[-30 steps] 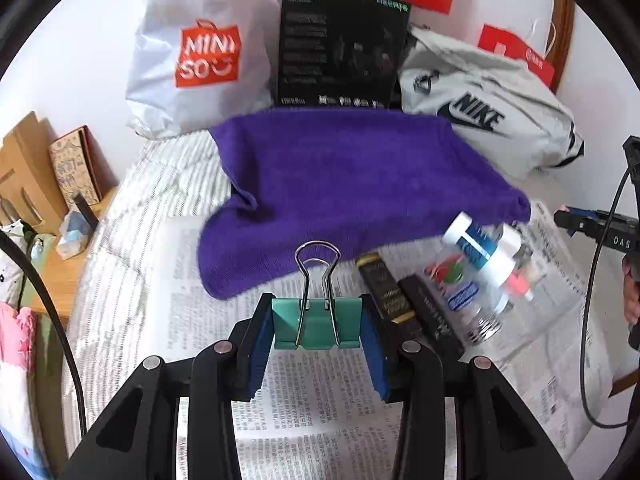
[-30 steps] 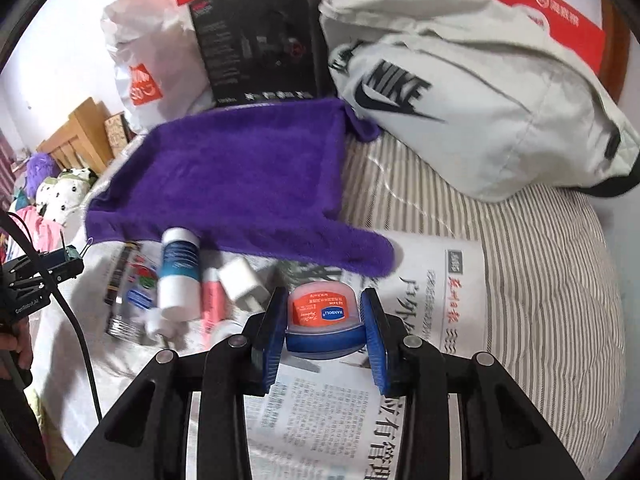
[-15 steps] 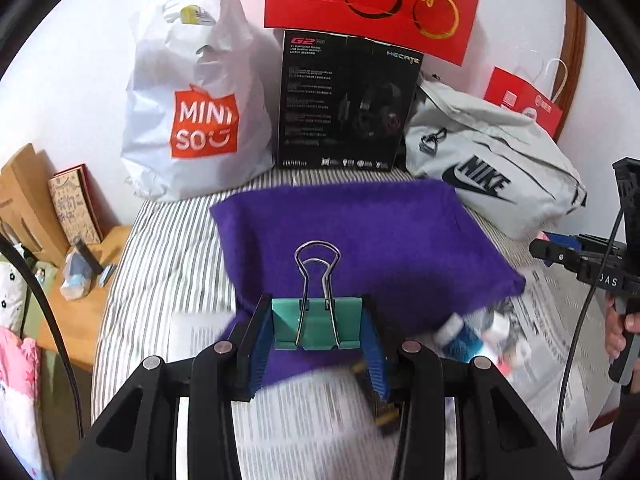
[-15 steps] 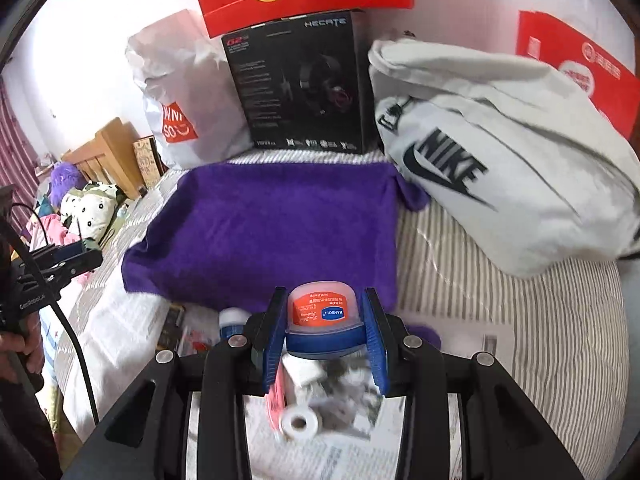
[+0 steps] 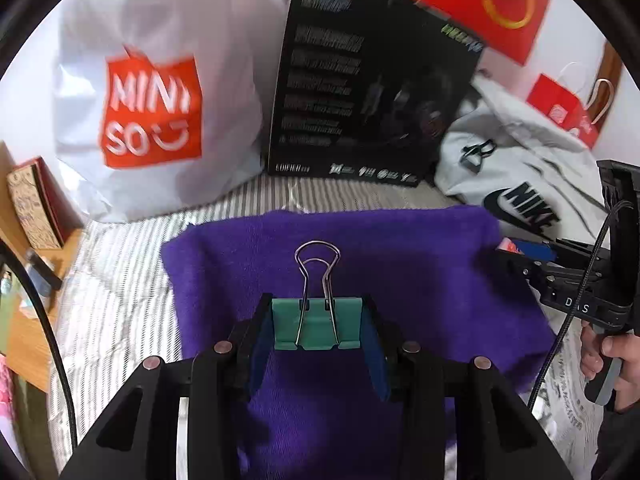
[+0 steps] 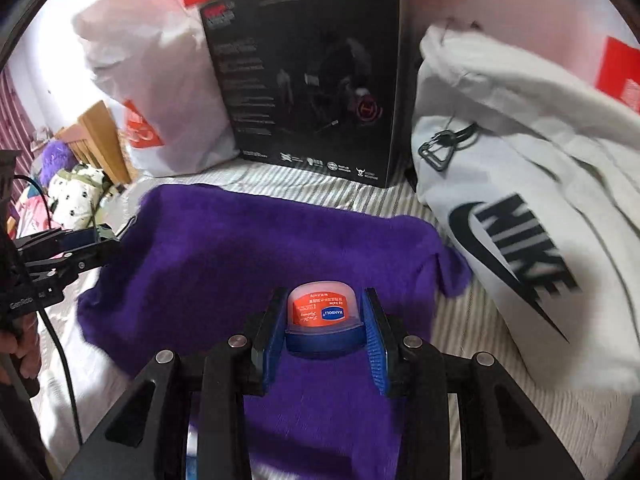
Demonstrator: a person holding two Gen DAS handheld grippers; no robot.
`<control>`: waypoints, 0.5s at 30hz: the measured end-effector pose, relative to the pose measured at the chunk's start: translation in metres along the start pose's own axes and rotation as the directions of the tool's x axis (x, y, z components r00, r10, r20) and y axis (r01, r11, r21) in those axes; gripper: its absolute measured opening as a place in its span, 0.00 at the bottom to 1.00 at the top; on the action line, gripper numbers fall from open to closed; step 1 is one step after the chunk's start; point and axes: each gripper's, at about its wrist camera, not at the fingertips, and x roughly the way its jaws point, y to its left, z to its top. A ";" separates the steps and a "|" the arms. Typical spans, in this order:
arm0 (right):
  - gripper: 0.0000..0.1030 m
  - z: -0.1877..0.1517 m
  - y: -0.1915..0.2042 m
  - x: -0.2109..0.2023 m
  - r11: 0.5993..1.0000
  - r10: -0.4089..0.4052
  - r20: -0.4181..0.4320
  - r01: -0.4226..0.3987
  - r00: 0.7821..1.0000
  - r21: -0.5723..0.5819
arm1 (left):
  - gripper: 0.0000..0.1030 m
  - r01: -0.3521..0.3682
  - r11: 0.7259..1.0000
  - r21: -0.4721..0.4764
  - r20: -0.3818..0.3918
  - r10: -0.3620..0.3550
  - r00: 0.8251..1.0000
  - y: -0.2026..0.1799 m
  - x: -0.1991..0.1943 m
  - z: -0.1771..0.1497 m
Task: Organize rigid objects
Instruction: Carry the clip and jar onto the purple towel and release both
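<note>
The left gripper (image 5: 318,328) has its fingers (image 5: 262,344) clamped on a green binder clip (image 5: 317,326), pinching its two ends, with the clip's silver wire handles pointing forward over the purple towel (image 5: 400,264). The right gripper (image 6: 325,326) has its fingers (image 6: 374,340) closed on a small jar (image 6: 322,314) with a red label and a blue lid; the label reads upside down and the blue lid sits on the lower side, so the jar is held inverted above the same purple towel (image 6: 224,264). Whether either object touches the cloth cannot be told. The towel lies spread on a striped bed (image 5: 120,280), with newspaper (image 5: 568,380) showing past its right edge in the left wrist view. Behind the towel stand three containers along the wall: a white Miniso bag (image 5: 152,92), bulging but with its contents hidden; a black headset box (image 5: 372,80), shut and upright; and a pale grey Nike bag (image 6: 520,184), closed, slumped on the bed to the right of the box. A red paper bag (image 5: 564,108) with cord handles stands behind the Nike bag; what it holds cannot be seen. Each gripper shows at the edge of the other's view, over the towel's opposite sides.
</note>
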 end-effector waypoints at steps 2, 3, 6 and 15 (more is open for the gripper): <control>0.36 0.005 -0.002 0.017 1.000 -0.005 -0.017 0.005 1.000 0.002 | 0.38 -0.002 1.000 -0.008 -0.016 0.002 1.000 0.004 0.014 0.003; 0.36 0.006 -0.004 0.024 1.000 -0.009 -0.027 0.009 1.000 0.002 | 0.38 0.000 1.000 -0.013 -0.027 0.000 1.000 0.005 0.023 0.004; 0.36 0.009 -0.006 0.044 1.000 -0.017 -0.056 0.018 0.998 0.003 | 0.38 0.006 1.000 -0.026 -0.046 -0.008 0.999 0.009 0.039 0.008; 0.36 0.016 -0.010 0.079 0.999 -0.050 -0.125 0.052 0.991 0.014 | 0.38 -0.015 1.000 -0.020 -0.114 0.013 0.993 0.007 0.065 0.014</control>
